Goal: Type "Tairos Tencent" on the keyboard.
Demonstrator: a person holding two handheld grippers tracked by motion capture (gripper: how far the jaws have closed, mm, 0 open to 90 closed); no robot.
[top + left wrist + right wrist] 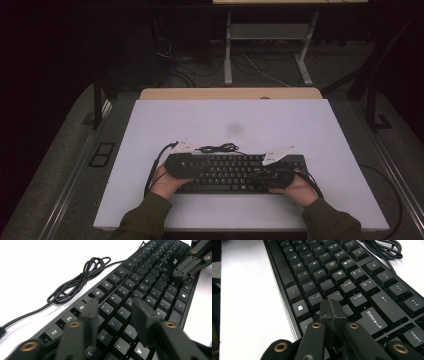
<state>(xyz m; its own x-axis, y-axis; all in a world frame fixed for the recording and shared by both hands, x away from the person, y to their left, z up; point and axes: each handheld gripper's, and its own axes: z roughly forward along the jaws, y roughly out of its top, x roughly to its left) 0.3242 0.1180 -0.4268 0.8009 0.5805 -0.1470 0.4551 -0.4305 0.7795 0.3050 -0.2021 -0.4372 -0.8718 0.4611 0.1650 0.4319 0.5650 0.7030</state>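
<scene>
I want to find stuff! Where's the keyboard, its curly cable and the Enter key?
keyboard (pixel 230 172), high view, on the middle rows of keys.
cable (pixel 75 282), left gripper view, on the bundled loops beside the keyboard.
Enter key (pixel 372 320), right gripper view, on the keycap's top.

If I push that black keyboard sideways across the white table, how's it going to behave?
The keyboard looks rigid and lies flat, so it would probably slide as one piece rather than tip or roll. Its keys likely sink under a press from above, so push on an edge. The loosely coiled cable looks floppy and would probably drag behind.
</scene>
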